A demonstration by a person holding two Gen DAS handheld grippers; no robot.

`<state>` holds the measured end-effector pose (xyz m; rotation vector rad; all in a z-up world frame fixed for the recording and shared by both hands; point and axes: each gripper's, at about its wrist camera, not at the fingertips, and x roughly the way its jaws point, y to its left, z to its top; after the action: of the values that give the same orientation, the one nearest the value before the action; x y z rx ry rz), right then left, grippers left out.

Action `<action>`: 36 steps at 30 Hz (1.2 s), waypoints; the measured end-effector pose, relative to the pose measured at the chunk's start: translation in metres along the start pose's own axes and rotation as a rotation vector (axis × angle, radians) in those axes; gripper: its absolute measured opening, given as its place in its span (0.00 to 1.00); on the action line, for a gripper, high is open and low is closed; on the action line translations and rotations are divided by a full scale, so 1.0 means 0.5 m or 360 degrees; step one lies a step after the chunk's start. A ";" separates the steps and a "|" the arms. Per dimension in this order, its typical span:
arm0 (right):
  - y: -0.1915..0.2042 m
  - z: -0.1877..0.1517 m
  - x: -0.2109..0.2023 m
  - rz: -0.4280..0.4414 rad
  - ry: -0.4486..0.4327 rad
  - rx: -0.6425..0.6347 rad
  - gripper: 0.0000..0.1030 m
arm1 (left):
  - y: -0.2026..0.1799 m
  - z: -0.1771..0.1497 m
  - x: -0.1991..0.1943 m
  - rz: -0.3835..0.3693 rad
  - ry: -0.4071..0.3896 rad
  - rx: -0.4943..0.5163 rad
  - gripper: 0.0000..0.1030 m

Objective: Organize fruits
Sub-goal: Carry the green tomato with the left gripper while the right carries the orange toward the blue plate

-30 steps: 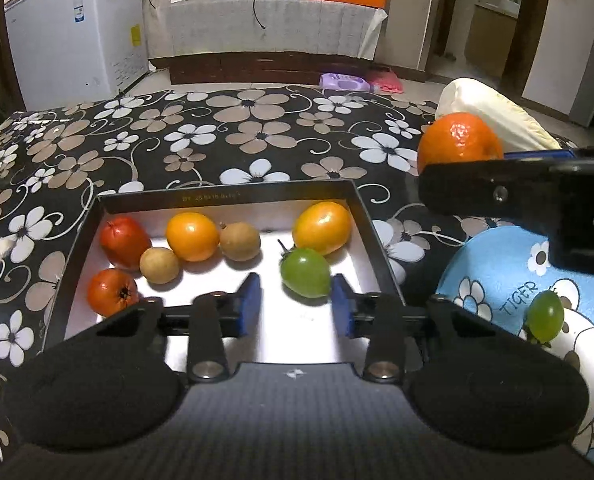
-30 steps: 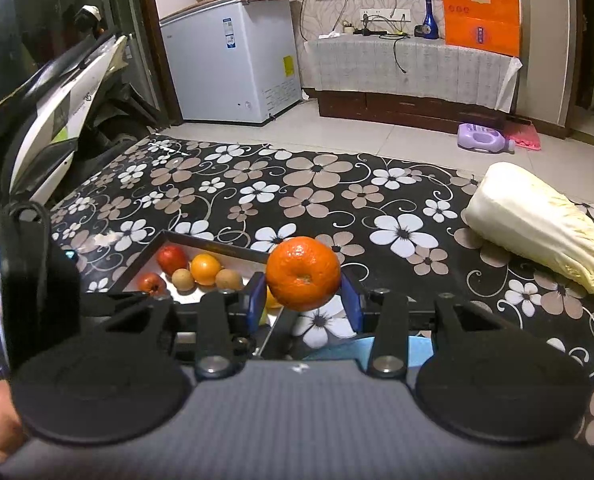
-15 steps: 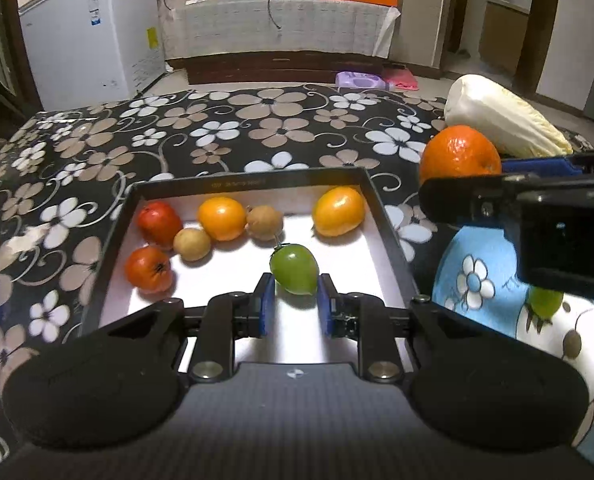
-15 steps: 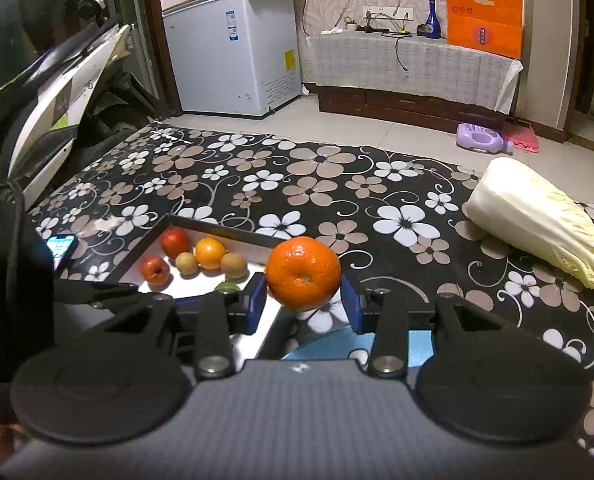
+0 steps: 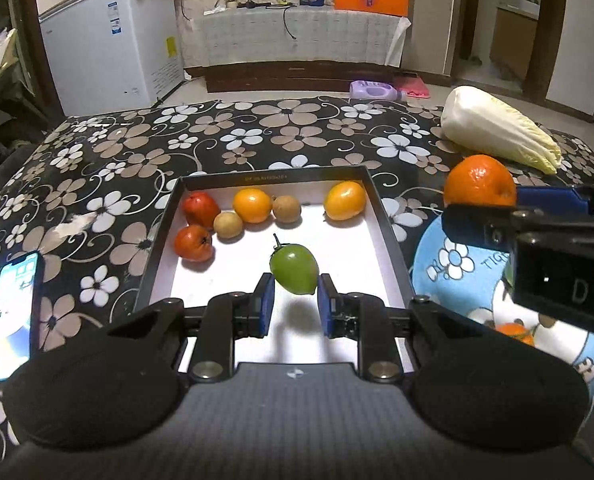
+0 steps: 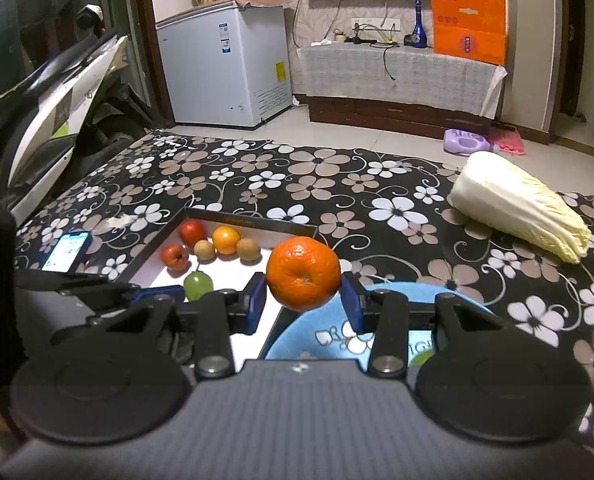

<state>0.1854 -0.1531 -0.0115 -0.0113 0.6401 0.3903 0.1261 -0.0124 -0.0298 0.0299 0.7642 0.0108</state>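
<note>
My left gripper (image 5: 295, 290) is shut on a green tomato-like fruit (image 5: 294, 268), held just above the white floor of the black-rimmed tray (image 5: 389, 232). The fruit's shadow lies under it. Along the tray's far side lie two red fruits (image 5: 200, 210), an orange one (image 5: 252, 205), two brown ones (image 5: 286, 209) and a yellow-orange one (image 5: 345, 201). My right gripper (image 6: 303, 286) is shut on an orange mandarin (image 6: 303, 273), above the gap between the tray and a blue cartoon plate (image 6: 317, 332). The plate holds a small orange fruit (image 5: 515, 332) and a green one (image 6: 421, 358), both partly hidden.
A napa cabbage (image 5: 497, 136) lies at the far right of the flowered cloth (image 5: 137, 160). A lit phone (image 5: 13, 312) lies left of the tray. Beyond the table stand a white freezer (image 6: 225, 68) and a scooter (image 6: 57, 92).
My left jaws closed on the green fruit in the tray, then drew back and up with it. My right gripper shifted a little with the mandarin still in it.
</note>
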 end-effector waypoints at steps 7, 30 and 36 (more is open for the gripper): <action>-0.004 -0.018 -0.034 -0.0022 -0.0017 0.0029 0.42 | -0.013 -0.027 -0.067 -0.0012 -0.0038 0.0030 0.26; -0.071 -0.053 -0.070 -0.0137 0.0009 0.0097 0.43 | -0.113 -0.032 -0.090 -0.0151 -0.0098 0.0128 0.26; -0.090 -0.058 -0.071 -0.0159 0.0023 0.0124 0.43 | -0.139 -0.030 -0.086 -0.0201 -0.0101 0.0136 0.26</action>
<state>0.1586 -0.2113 -0.0189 0.0281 0.6659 0.2692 0.0847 -0.0824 -0.0132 0.0630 0.7019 -0.1421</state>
